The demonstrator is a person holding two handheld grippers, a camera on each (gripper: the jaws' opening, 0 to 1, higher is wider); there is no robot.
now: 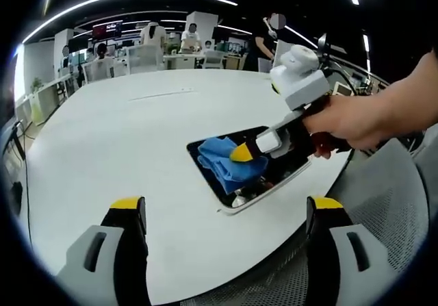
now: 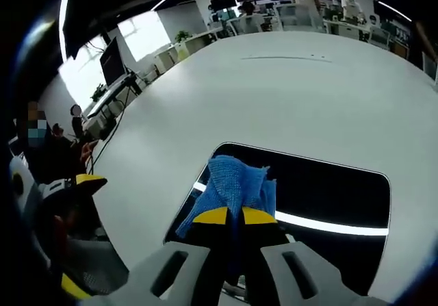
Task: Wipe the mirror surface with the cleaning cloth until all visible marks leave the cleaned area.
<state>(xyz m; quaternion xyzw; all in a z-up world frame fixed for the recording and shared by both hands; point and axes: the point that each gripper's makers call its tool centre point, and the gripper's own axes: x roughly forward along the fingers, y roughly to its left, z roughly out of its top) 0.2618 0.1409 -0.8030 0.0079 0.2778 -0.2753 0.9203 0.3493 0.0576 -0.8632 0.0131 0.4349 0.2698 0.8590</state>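
A large white table (image 1: pixel 123 135) fronts an office with desks, people (image 1: pixel 101 51) and a grey mesh chair (image 1: pixel 390 203).

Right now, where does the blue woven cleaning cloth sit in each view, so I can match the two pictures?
Left gripper view: the blue woven cleaning cloth lies right of centre on the dark rectangular mirror, pinched in the right tongs.
Right gripper view: the cloth is at lower centre, between that view's own yellow-tipped tongs.
Shared landmark: the round white table under the mirror.
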